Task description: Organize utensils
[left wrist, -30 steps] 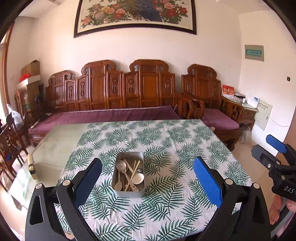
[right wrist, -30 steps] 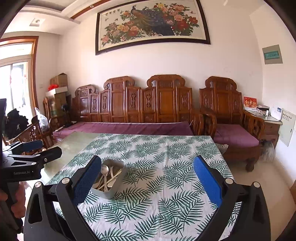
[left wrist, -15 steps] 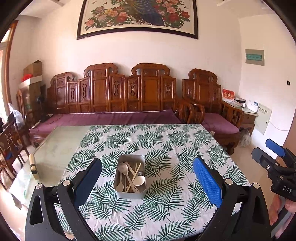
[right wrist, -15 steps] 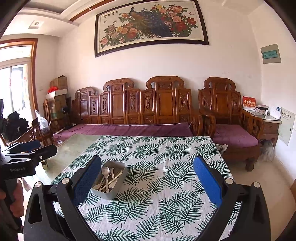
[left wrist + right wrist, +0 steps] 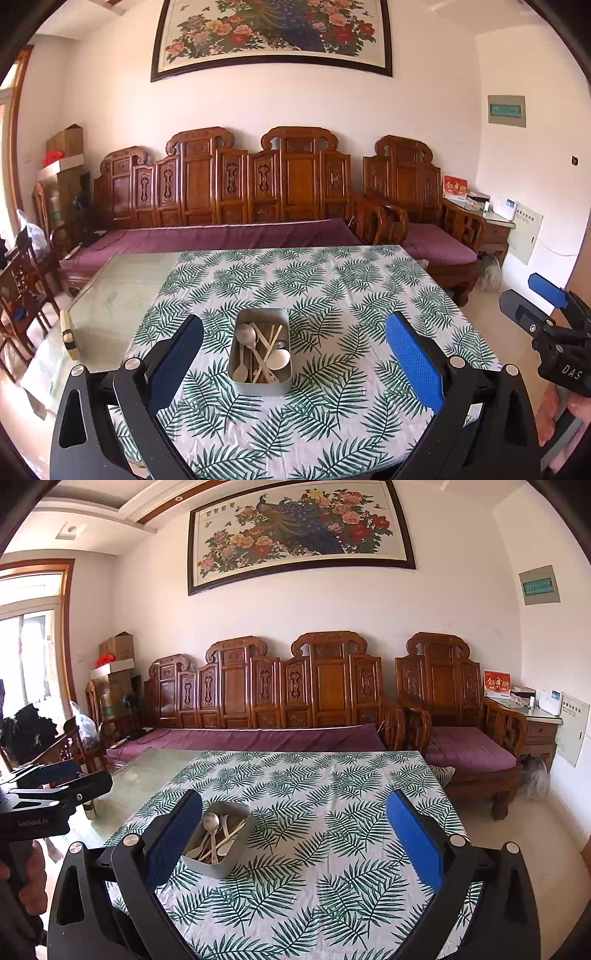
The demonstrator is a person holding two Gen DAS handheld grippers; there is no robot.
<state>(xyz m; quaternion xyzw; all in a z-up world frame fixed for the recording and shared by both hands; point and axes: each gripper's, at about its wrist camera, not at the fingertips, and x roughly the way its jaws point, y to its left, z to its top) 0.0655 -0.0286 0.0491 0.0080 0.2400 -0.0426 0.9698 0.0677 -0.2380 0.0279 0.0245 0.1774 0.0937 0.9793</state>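
A grey metal tray (image 5: 259, 384) sits on the leaf-print tablecloth (image 5: 332, 295) near the table's front. It holds several utensils (image 5: 258, 350): metal and white spoons and wooden chopsticks, lying mixed. The tray also shows in the right wrist view (image 5: 207, 866), left of centre. My left gripper (image 5: 295, 354) is open and empty, held back from the table with the tray straight ahead between its fingers. My right gripper (image 5: 295, 834) is open and empty, to the right of the tray; it also shows in the left wrist view (image 5: 532, 299).
The table's left part is bare glass (image 5: 114, 295) with a small wooden block (image 5: 68, 338) at its edge. A carved wooden sofa with purple cushions (image 5: 221, 236) stands behind the table. Wooden chairs (image 5: 22, 295) stand at the left.
Both grippers have pulled back and tilted up a little, so the table and tray sit lower and farther in both views. Both stay open and empty.
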